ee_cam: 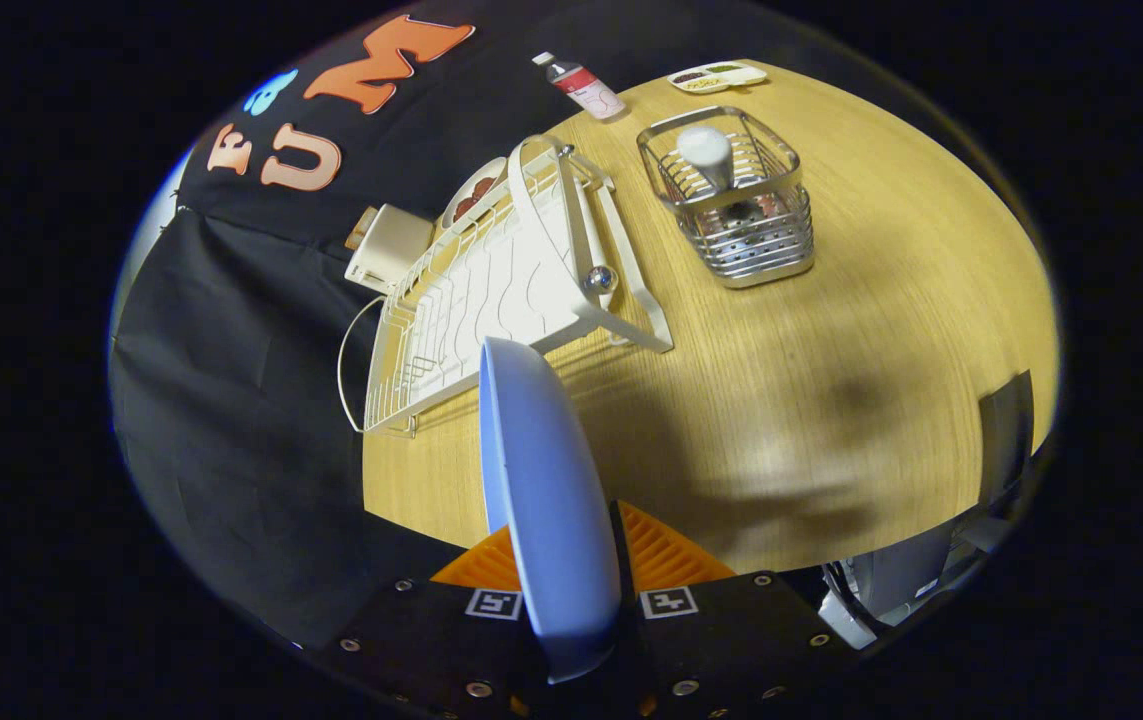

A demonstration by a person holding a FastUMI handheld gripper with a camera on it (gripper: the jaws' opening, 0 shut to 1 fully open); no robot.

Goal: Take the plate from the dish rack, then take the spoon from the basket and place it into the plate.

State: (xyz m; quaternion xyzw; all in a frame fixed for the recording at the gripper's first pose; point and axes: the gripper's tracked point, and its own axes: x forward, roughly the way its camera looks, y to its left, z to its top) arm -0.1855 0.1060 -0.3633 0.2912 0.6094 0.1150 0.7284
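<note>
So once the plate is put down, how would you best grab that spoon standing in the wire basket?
Take the spoon by its rounded end, which rises above the basket rim, coming straight down from above; the wire walls block its sides. The fingers are currently shut on the plate.

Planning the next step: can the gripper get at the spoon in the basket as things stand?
Probably not yet. The gripper is shut on the plate, held on edge between its fingers, so it has no free grip. The path across the table to the basket looks open, with the spoon upright.
</note>
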